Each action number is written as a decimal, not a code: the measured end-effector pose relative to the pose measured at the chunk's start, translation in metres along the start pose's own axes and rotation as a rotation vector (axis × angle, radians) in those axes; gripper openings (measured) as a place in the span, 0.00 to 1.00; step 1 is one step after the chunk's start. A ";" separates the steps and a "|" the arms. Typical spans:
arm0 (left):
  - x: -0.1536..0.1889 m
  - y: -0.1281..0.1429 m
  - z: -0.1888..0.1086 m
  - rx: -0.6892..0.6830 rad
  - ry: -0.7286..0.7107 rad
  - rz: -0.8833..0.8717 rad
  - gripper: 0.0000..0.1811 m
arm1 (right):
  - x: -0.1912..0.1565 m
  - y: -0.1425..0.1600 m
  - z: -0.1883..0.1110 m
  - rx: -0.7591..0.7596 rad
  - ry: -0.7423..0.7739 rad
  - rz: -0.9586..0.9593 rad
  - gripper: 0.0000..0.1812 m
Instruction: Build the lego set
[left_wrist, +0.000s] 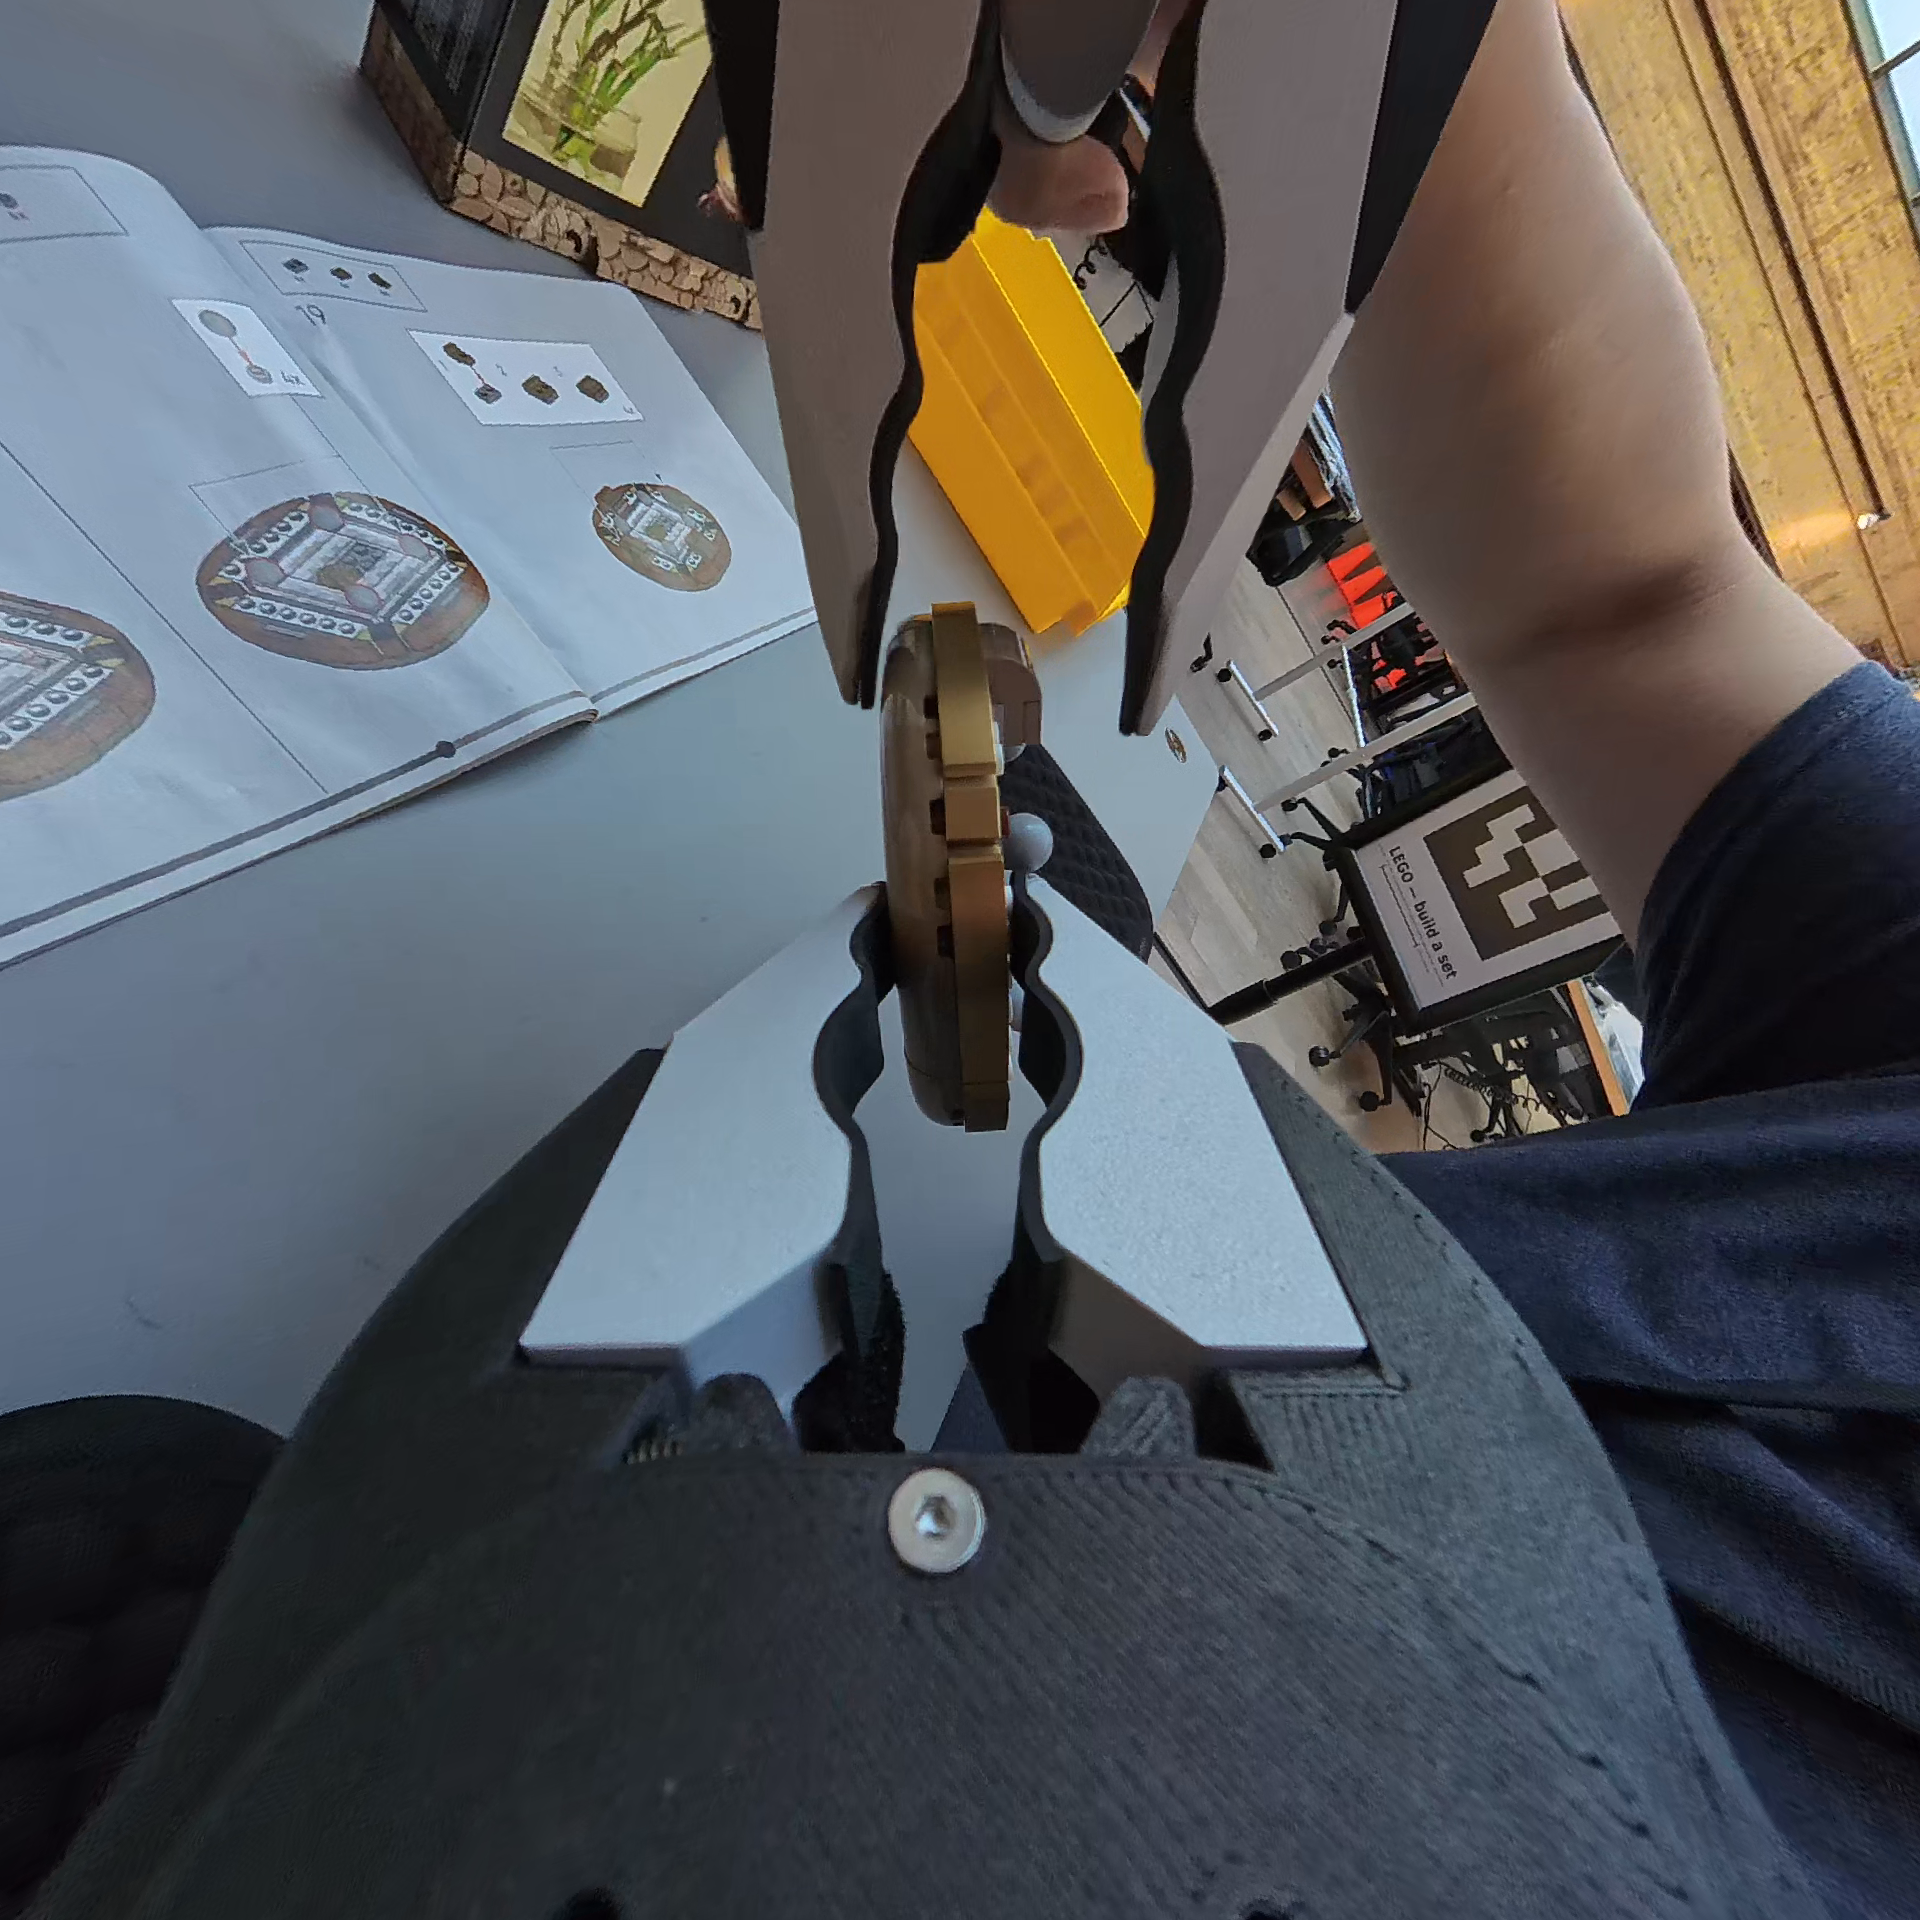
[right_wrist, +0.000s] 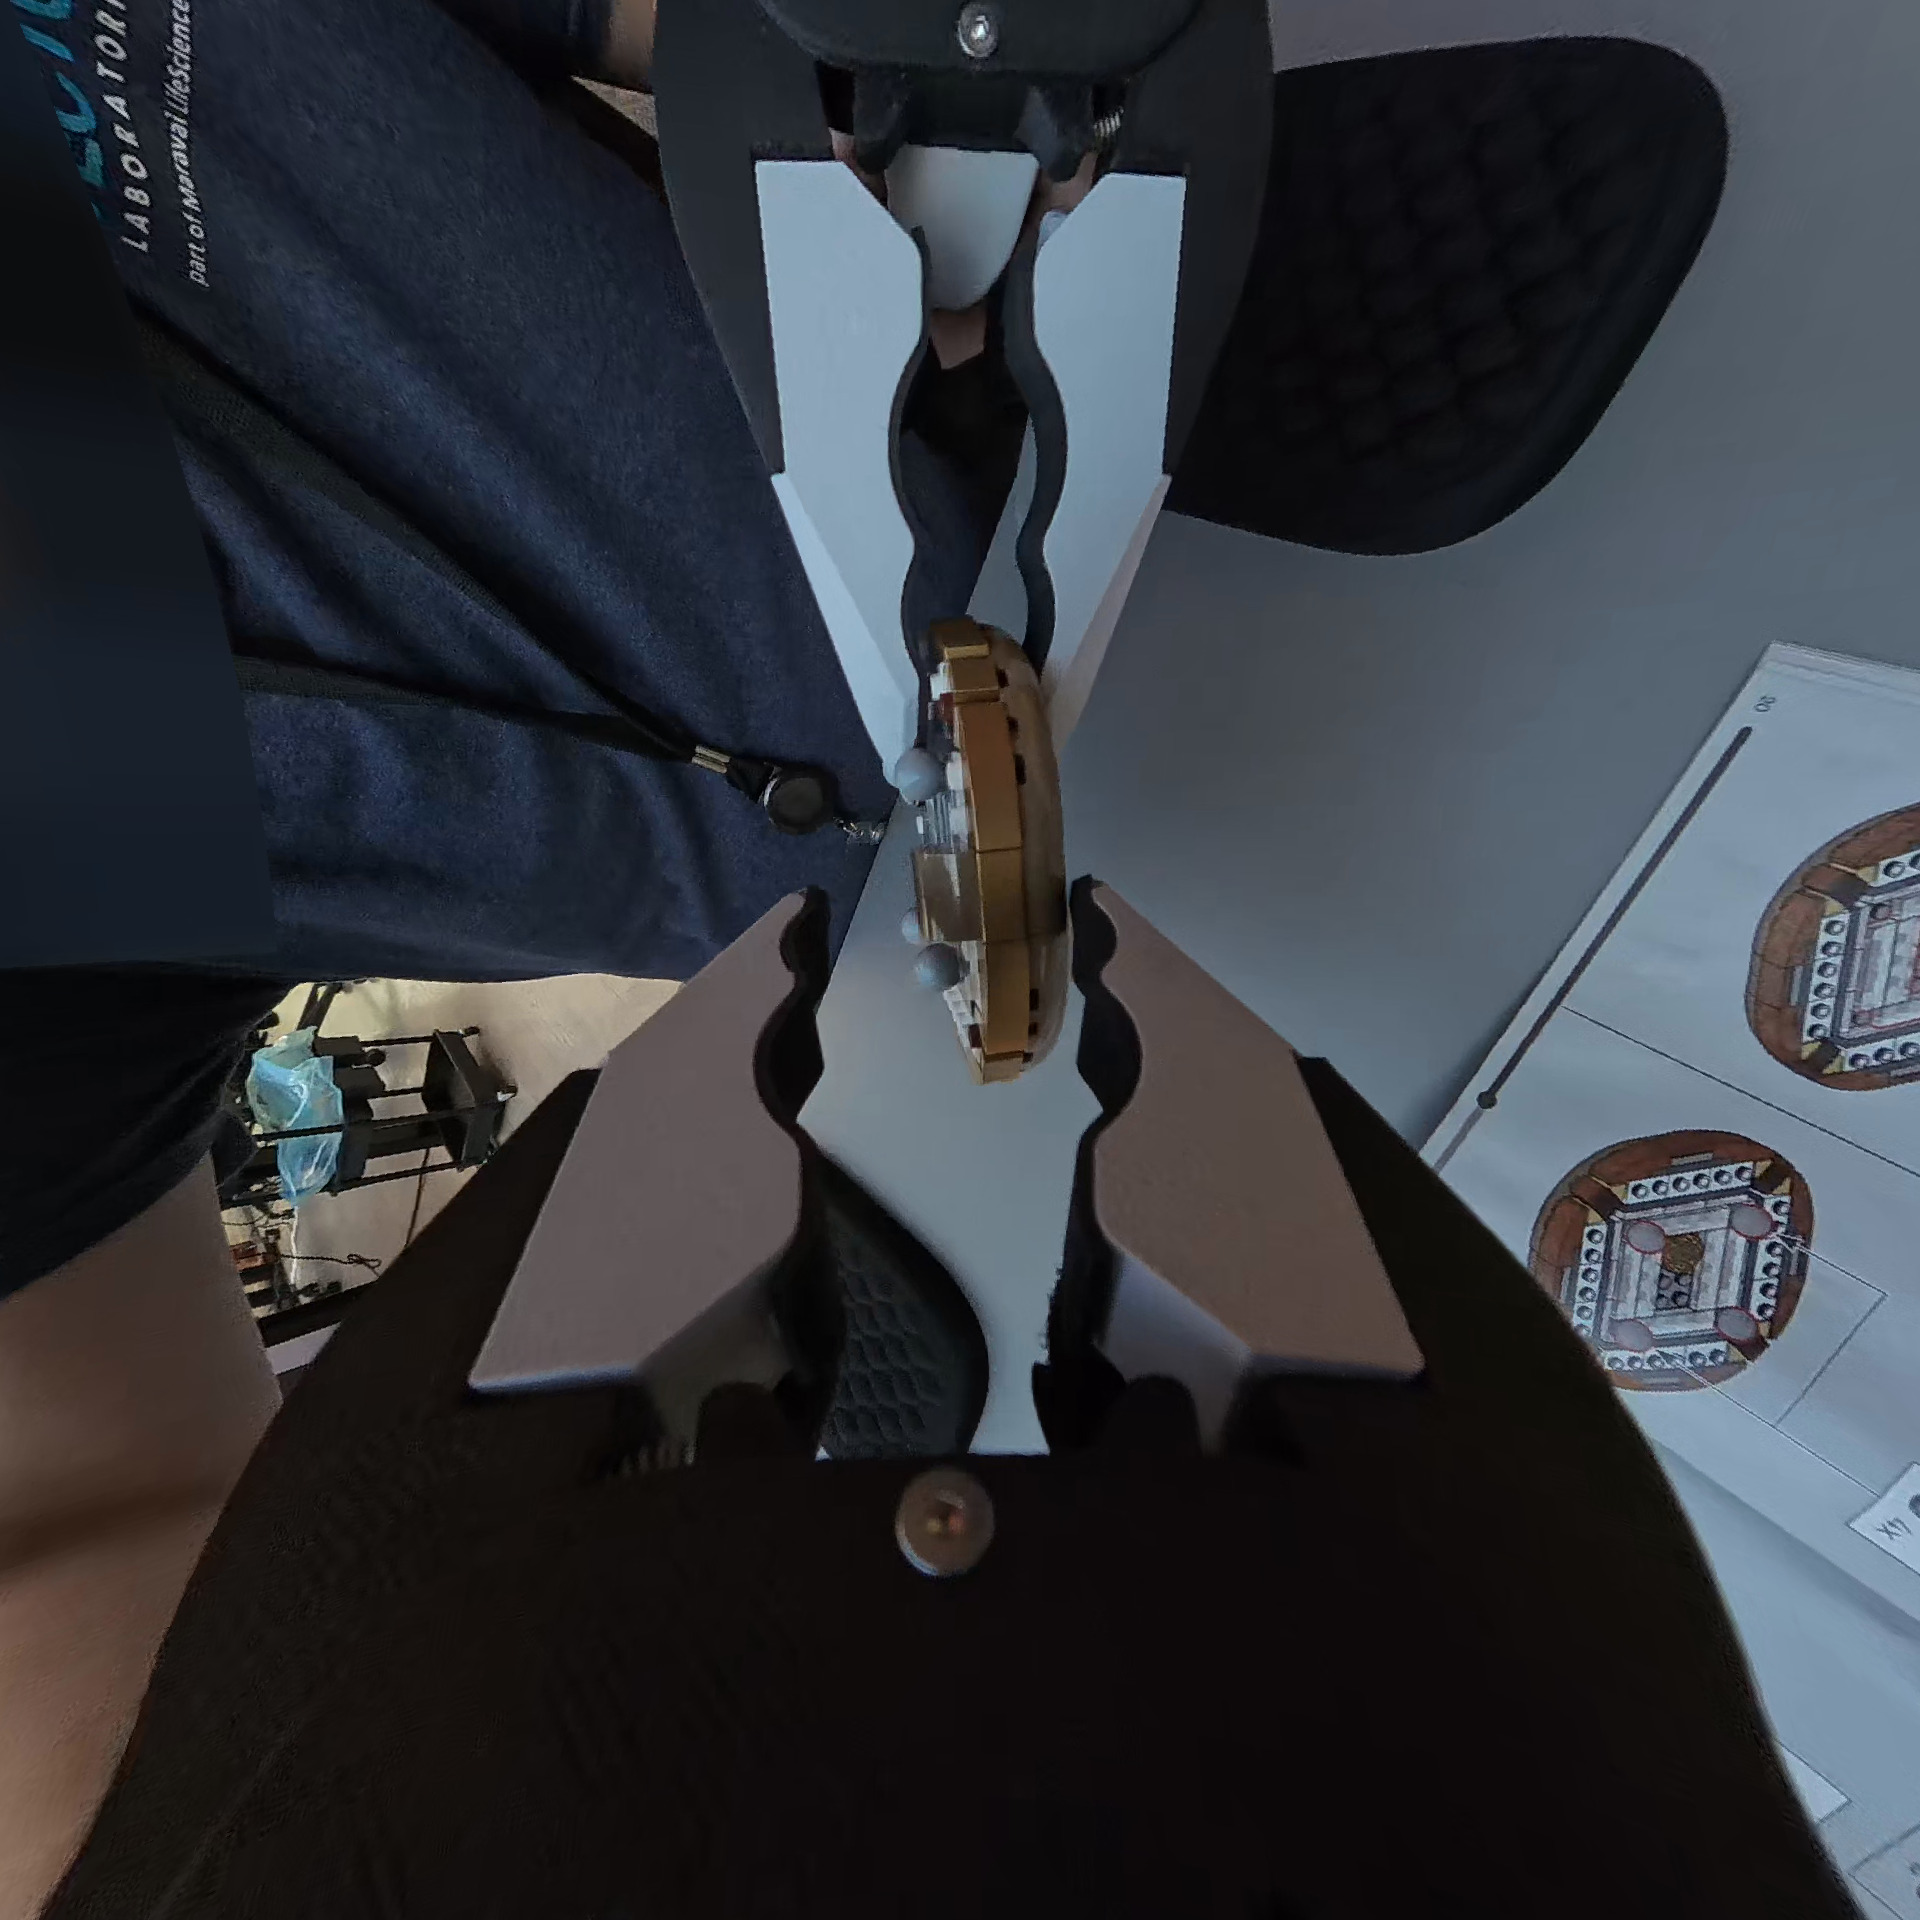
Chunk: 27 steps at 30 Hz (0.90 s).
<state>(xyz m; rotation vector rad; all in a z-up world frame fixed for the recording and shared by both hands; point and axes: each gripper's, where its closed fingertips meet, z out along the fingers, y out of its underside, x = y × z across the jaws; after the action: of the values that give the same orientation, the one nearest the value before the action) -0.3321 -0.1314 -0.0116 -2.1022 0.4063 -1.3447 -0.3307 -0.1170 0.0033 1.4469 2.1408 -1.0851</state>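
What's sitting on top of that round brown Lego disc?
The round disc is held edge-on by the left tongs, so little shows: white bricks and small grey balls on its studded face. The middle of that face is hidden by its rim.

booklet (left_wrist: 312, 582): cut off left | box (left_wrist: 540, 114): top cropped | disc (left_wrist: 945, 883) face: edge-on, perhaps studded

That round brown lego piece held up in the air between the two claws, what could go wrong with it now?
The left gripper pinches only the edge of the round lego base, so it could twist or slip. The right gripper stands open around the other end; closing crookedly might knock off the small grey balls. A drop would hit the table.
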 end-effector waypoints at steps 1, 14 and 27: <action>0.001 -0.001 0.000 -0.002 0.004 0.001 0.11 | 0.001 -0.001 -0.001 -0.001 0.012 -0.006 0.27; 0.002 0.007 0.010 -0.058 -0.019 0.033 0.11 | 0.004 0.013 0.016 -0.159 0.010 -0.020 0.16; 0.004 -0.002 0.008 -0.021 -0.027 0.052 0.11 | 0.002 0.003 -0.001 0.001 0.069 -0.073 0.30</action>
<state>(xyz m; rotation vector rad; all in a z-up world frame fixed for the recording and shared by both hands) -0.3238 -0.1294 -0.0101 -2.1100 0.4622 -1.2861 -0.3288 -0.1143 0.0008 1.4364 2.2579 -1.0761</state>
